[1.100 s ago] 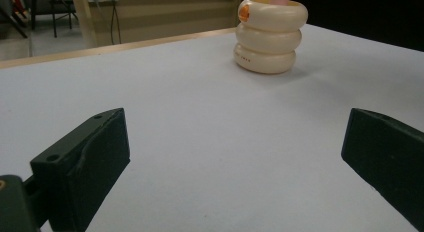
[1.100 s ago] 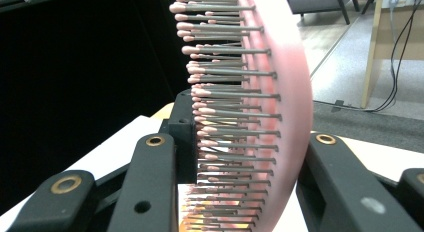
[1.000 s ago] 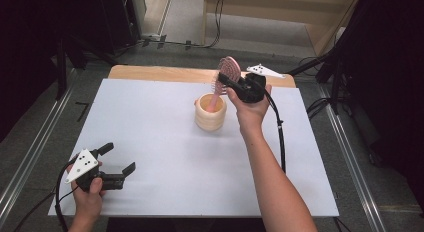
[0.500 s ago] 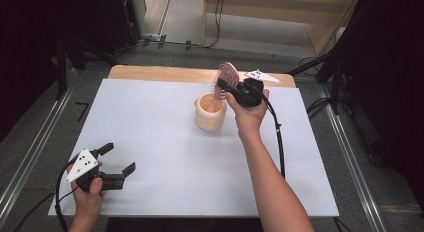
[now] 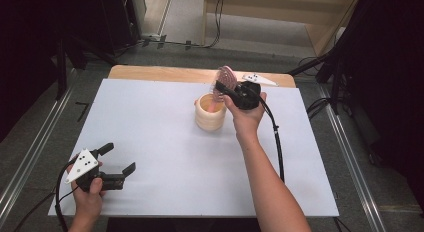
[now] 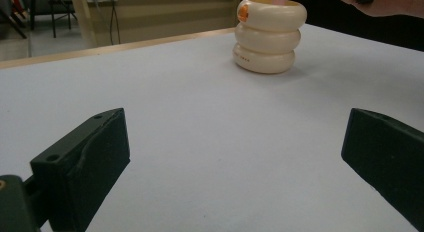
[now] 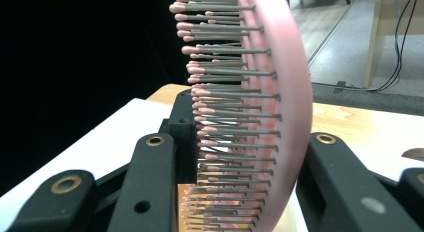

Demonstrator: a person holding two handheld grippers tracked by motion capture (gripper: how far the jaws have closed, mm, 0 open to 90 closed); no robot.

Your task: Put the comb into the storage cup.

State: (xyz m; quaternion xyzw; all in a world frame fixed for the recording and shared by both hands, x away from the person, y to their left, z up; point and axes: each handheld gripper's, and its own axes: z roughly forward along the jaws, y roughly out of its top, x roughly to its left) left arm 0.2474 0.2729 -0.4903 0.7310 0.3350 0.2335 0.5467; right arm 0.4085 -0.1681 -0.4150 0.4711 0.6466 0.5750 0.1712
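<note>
A pink hairbrush (image 5: 227,78) with metal bristles stands upright over a cream ringed holder (image 5: 210,114) at the back middle of the white table sheet (image 5: 165,132). Its handle end dips into the holder's opening. My right gripper (image 5: 220,87) is shut on the brush head; in the right gripper view the brush (image 7: 285,92) sits between the two black jaws of the gripper (image 7: 240,157). My left gripper (image 5: 119,157) rests open near the front left corner with nothing between its jaws. From the left gripper (image 6: 235,147) the holder (image 6: 270,37) stands far ahead.
A bare wooden strip (image 5: 150,73) runs along the table's back edge. A black cable (image 5: 277,142) trails from the right gripper down the right side of the sheet. Metal rails (image 5: 30,152) flank the table.
The right gripper and the brush have sunk a little toward the holder. The left gripper has not moved.
</note>
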